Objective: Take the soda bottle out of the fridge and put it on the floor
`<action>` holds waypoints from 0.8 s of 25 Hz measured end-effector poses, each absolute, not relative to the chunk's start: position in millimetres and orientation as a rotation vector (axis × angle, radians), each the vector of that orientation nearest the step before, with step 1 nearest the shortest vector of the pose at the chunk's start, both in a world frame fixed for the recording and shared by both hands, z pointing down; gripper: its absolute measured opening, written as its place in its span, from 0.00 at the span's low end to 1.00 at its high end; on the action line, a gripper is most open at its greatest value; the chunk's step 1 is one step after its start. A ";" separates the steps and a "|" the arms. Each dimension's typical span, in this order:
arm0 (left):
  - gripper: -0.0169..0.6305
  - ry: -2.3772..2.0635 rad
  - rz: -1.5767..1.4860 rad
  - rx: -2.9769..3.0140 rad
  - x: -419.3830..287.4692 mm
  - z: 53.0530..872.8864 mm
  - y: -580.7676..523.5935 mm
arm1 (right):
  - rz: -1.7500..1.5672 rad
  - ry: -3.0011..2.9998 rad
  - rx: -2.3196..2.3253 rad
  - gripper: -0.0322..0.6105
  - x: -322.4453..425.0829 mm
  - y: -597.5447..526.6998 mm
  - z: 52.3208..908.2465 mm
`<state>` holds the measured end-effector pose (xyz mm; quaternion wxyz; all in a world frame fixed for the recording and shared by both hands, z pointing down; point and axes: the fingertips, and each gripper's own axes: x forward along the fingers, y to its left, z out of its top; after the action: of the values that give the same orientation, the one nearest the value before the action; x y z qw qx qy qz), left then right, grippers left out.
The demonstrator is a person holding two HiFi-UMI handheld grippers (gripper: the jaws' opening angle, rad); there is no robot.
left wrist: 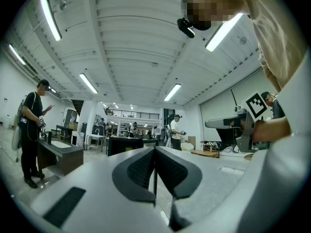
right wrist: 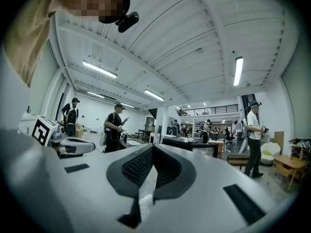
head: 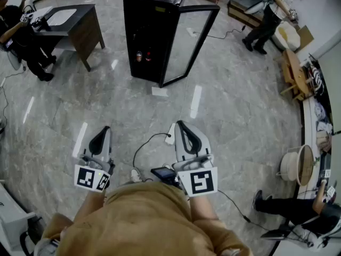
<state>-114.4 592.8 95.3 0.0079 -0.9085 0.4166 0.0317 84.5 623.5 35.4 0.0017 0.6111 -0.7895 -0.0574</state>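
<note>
Soda bottle [head: 139,56] upright in open fridge [head: 154,15], well ahead of left hand-held gripper [head: 101,138] and right hand-held gripper [head: 184,135]; jaws together, empty, neither nearer.

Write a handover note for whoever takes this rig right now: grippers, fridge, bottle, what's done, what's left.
Grippers: left hand-held gripper shut, empty; right hand-held gripper shut, empty. Both are held by the body, well short of the fridge.
Things: the fridge door stands open; bottles stand low inside.
Done: door open.
Left: walk up, grip the soda one, lift it out, set it on the floor.
</note>
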 end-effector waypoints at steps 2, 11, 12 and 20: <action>0.03 1.290 0.092 -2.828 -99.7 91.1 593.9 | -0.173 -2.485 1.909 0.05 95.8 620.8 33.4; 0.03 1.316 0.042 -2.830 -73.3 100.0 585.1 | -0.156 -2.532 1.876 0.05 115.1 603.3 37.8; 0.03 1.326 0.037 -2.828 -73.0 100.6 582.3 | -0.148 -2.542 1.875 0.05 115.6 600.3 38.2; 0.03 1.329 0.002 -2.770 -35.2 100.2 568.2 | -0.201 -2.625 1.826 0.05 146.6 585.6 30.0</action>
<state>-35.2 568.2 100.2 0.0345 -0.9010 0.4324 0.0006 146.6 585.6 30.0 -0.0309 0.5696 -0.8189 -0.0628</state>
